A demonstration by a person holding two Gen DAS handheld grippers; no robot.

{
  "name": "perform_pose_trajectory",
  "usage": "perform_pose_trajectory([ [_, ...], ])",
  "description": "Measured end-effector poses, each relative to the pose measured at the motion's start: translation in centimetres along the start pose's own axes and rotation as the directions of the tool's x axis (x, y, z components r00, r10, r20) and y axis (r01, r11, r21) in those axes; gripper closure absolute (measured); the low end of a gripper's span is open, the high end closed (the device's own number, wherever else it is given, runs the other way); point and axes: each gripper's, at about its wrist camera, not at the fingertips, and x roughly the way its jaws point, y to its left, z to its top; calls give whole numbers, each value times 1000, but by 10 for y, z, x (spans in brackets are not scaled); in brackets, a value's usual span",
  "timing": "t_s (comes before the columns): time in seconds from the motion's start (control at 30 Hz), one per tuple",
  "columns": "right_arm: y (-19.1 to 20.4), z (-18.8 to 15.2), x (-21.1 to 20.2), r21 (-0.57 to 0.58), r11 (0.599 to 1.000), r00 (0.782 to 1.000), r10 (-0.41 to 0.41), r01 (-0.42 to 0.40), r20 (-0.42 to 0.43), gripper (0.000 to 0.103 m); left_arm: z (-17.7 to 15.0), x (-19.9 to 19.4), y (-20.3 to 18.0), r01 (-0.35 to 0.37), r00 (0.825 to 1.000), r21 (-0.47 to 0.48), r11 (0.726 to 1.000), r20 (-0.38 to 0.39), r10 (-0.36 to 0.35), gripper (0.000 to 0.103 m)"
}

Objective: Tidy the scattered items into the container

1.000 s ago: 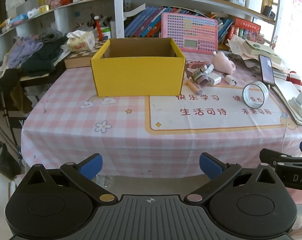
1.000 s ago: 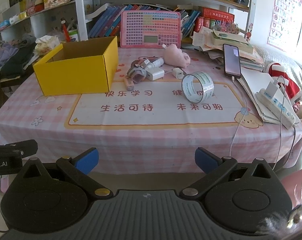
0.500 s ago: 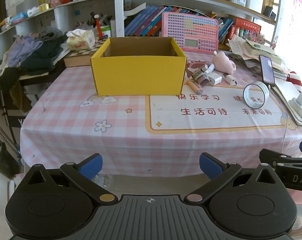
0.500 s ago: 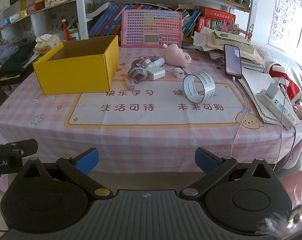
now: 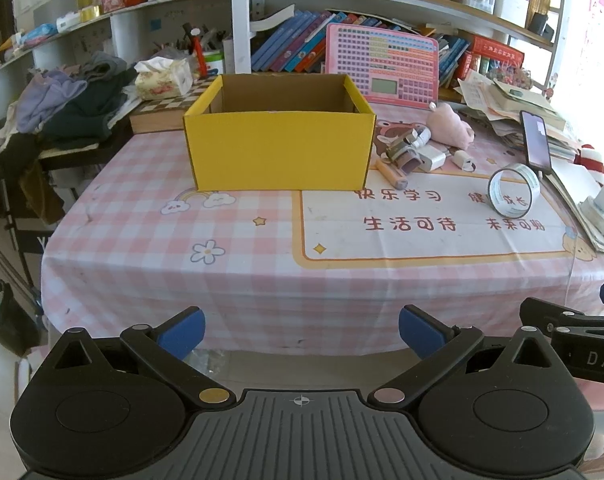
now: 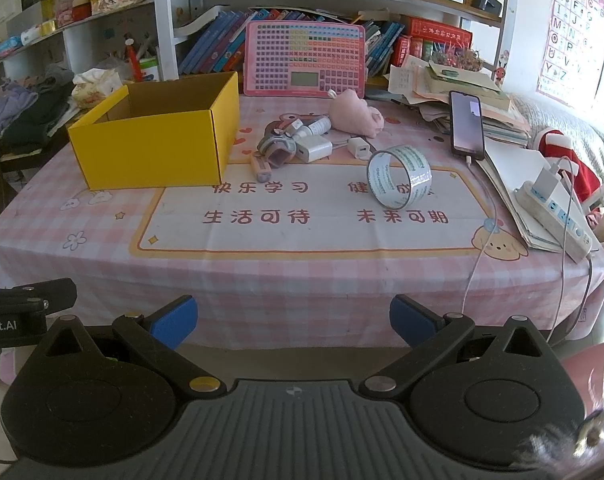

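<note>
An open yellow cardboard box (image 5: pixel 280 152) (image 6: pixel 154 148) stands on the pink checked tablecloth. To its right lie a clear tape roll (image 5: pixel 513 189) (image 6: pixel 399 180), a pink plush toy (image 5: pixel 450 126) (image 6: pixel 354 114), a white charger (image 6: pixel 314 148), a small white plug (image 6: pixel 359 147), a grey clip-like item (image 6: pixel 276 148) and a tan stick (image 6: pixel 261 167). My left gripper (image 5: pixel 301 330) is open and empty in front of the table's near edge. My right gripper (image 6: pixel 293 322) is open and empty too, also short of the table.
A phone (image 6: pixel 467 124) on a cable, stacked papers and a power strip (image 6: pixel 558 212) lie at the right. A pink keyboard toy (image 6: pixel 304 64) leans on a bookshelf behind. Clothes (image 5: pixel 70 104) and a tissue box (image 5: pixel 164 78) sit at back left.
Both grippers have drifted slightly nearer the table; the view has hardly shifted. Nothing on the table has moved.
</note>
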Motion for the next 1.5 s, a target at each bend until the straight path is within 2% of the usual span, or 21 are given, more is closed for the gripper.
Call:
perform_pose_trajectory([
  [0.67, 0, 0, 3, 3, 1000, 1000, 12, -12, -2, 0, 1, 1, -1, 4, 1000, 21, 1000, -6, -4, 0],
  [0.9, 3, 2, 2, 4, 998, 998, 69, -69, 1, 0, 1, 3, 1, 4, 1000, 14, 1000, -11, -4, 0],
  [1.17, 5, 7, 5, -15, 999, 999, 41, -41, 11, 0, 2, 5, 2, 1, 1000, 10, 1000, -18, -1, 0],
  [1.37, -1, 21, 2, -9, 1000, 996, -8, 9, 85, 0, 2, 5, 2, 2, 1000, 14, 1000, -16, -2, 0],
  [1.5, 3, 13, 3, -14, 1000, 999, -6, 7, 54, 0, 3, 6, 3, 2, 1000, 8, 1000, -16, -2, 0],
])
